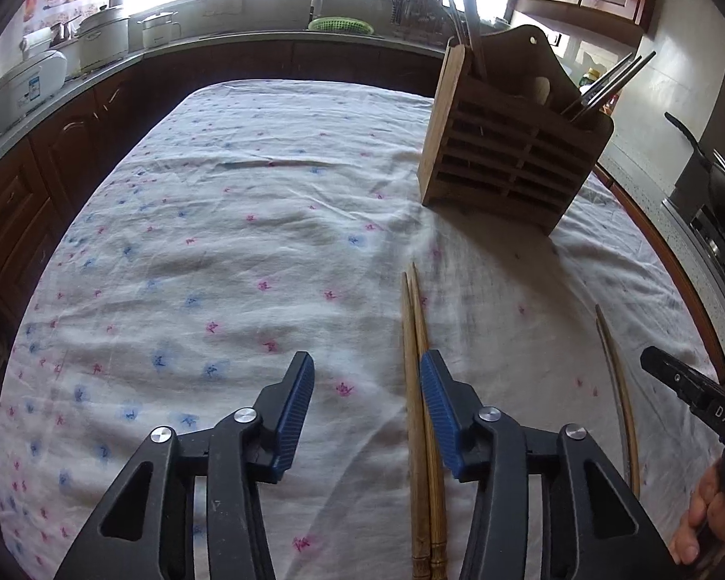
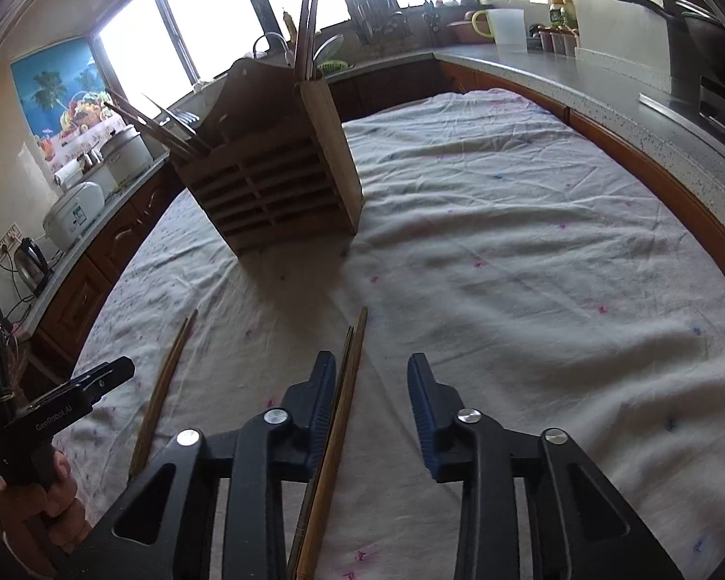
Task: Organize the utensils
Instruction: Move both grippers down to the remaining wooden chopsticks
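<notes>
A kitchen with dark wood cabinets and bright windows surrounds a worktop point(image 1: 246, 241) covered by a wrinkled white cloth printed with small pink and blue flowers. On the counter behind it stand a rice cooker point(image 1: 26, 87), pots and a green basket point(image 1: 340, 25) by the tap.

A slatted wooden utensil holder point(image 1: 512, 145) stands upright on the cloth, toward the far side. Chopsticks already stick out of its compartments, some leaning out at 1 end and some standing tall at the other.

2 pairs of wooden chopsticks lie flat on the cloth, nearer than the holder, well apart from it and from each other. The left pair point(image 1: 418, 386) lies between the fingers of the left gripper point(image 1: 367, 386), close against the right blue pad point(image 1: 437, 406), while the other pad stands clear of it. The jaws are parted, with a wide gap on the left side, so nothing is clamped.

The right pair point(image 2: 348, 386) lies between the fingers of the right gripper point(image 2: 372, 386), touching or nearly touching the left blue pad point(image 2: 324, 401); the right pad stands away from it. These jaws are also parted and do not clamp the sticks.

Each wrist view shows the other gripper at its edge, with the person's hand point(image 2: 58, 498) around the handle.
</notes>
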The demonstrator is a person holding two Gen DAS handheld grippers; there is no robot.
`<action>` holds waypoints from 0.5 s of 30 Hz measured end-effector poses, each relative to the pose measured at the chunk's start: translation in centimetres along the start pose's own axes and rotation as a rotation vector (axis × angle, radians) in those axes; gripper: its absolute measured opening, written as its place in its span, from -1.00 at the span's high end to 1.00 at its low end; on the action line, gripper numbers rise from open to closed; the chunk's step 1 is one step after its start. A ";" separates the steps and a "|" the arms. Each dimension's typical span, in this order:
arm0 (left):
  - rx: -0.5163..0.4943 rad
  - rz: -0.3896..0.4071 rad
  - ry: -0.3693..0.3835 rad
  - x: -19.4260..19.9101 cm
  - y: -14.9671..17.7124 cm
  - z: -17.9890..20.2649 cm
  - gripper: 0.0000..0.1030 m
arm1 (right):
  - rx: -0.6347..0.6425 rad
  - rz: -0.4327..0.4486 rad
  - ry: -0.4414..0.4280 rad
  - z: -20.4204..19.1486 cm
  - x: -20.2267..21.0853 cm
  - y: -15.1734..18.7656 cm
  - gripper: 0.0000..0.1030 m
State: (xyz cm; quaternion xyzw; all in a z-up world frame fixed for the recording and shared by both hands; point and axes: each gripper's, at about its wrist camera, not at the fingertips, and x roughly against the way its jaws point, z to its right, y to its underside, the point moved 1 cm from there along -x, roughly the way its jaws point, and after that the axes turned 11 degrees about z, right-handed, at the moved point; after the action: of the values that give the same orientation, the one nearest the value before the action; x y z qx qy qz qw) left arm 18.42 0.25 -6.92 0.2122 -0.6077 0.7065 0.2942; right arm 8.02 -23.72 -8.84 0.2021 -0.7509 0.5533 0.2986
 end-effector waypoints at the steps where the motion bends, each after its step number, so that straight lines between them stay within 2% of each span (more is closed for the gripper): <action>1: -0.007 -0.008 0.001 -0.3 0.0 0.1 0.24 | 0.007 -0.013 -0.001 -0.2 -0.3 0.2 0.47; 6: -0.032 -0.043 0.009 -1.6 0.4 0.7 0.34 | 0.047 -0.076 0.007 -0.9 -1.7 1.2 0.57; 15: -0.117 -0.058 -0.023 -2.9 0.2 2.2 0.35 | 0.071 -0.080 0.016 -1.2 -2.2 0.7 0.59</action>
State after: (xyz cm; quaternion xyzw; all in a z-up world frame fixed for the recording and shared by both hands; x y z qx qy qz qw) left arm 20.32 -2.43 -8.58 0.2201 -0.6451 0.6584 0.3193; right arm 9.52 -22.41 -10.59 0.2378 -0.7197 0.5690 0.3191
